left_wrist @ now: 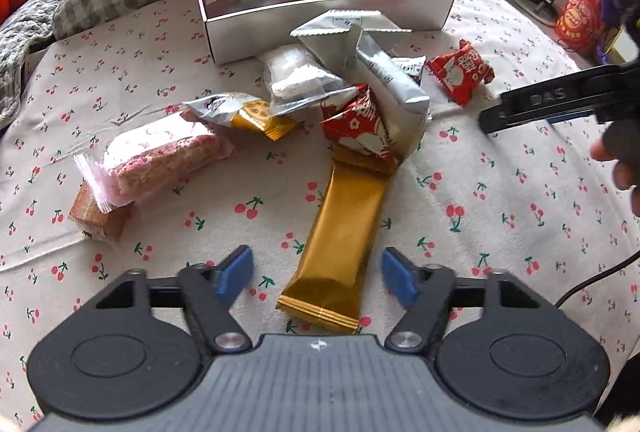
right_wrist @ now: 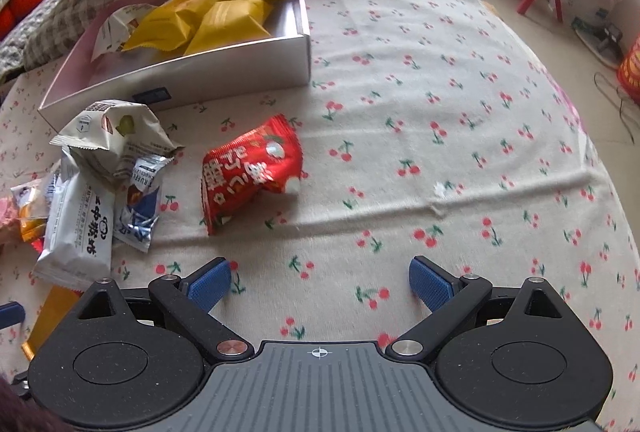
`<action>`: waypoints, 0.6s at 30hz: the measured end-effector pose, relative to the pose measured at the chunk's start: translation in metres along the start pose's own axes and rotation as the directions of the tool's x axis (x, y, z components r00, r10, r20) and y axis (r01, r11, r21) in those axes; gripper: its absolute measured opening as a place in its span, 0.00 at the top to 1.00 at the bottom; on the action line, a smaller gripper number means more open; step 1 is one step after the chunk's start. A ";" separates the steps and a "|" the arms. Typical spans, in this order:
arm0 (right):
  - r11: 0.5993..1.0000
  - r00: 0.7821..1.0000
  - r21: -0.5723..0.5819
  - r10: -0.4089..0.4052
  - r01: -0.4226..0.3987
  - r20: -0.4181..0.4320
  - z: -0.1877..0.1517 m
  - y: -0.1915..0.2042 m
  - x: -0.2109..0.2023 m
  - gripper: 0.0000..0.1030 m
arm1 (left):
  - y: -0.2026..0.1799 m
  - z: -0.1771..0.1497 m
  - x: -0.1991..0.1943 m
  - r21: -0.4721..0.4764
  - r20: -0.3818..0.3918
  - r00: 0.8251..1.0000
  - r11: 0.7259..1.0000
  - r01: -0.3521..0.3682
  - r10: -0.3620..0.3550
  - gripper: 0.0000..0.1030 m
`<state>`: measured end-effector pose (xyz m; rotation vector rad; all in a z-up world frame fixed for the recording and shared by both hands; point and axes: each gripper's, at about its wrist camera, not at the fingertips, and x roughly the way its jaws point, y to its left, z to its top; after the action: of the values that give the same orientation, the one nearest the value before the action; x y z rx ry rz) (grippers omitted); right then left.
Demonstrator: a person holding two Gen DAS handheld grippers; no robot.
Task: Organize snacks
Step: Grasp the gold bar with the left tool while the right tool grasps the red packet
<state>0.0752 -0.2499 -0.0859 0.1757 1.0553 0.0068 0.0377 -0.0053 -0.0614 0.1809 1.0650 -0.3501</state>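
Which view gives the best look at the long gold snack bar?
The left wrist view: the gold bar lies in full length on the cloth, its near end between the left gripper's open fingers, its far end under a red packet. The right wrist view catches only a gold sliver at its left edge.

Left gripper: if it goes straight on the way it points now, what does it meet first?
Probably the gold bar packet, whose near end lies between the open jaws of the left gripper; depth is unclear.
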 end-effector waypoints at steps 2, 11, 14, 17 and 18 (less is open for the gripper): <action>1.000 1.000 -0.012 0.009 -0.009 0.014 0.003 0.004 0.002 0.05 | -0.002 0.002 0.000 0.001 0.006 1.000 1.000 0.008 -0.008 0.51; 0.993 0.992 -0.082 0.089 -0.082 0.087 0.014 0.017 0.011 0.05 | -0.007 0.005 0.003 0.039 0.024 0.999 0.999 0.023 -0.024 0.66; 0.992 0.989 -0.093 0.098 -0.087 0.112 0.015 0.016 0.013 0.05 | -0.007 0.003 0.001 0.046 0.030 0.999 0.999 0.024 -0.026 0.69; 0.991 0.985 -0.102 0.099 -0.086 0.138 0.015 0.014 0.013 0.05 | -0.006 0.004 0.000 0.046 0.032 0.999 0.999 0.028 -0.030 0.71; 0.991 0.984 -0.103 0.096 -0.081 0.150 0.014 0.013 0.012 0.06 | -0.006 0.004 0.000 0.045 0.033 0.999 0.999 0.029 -0.031 0.72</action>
<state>0.0949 -0.2377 -0.0877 0.1335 0.8899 0.1228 0.0387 -0.0120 -0.0592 0.1988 1.0281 -0.4030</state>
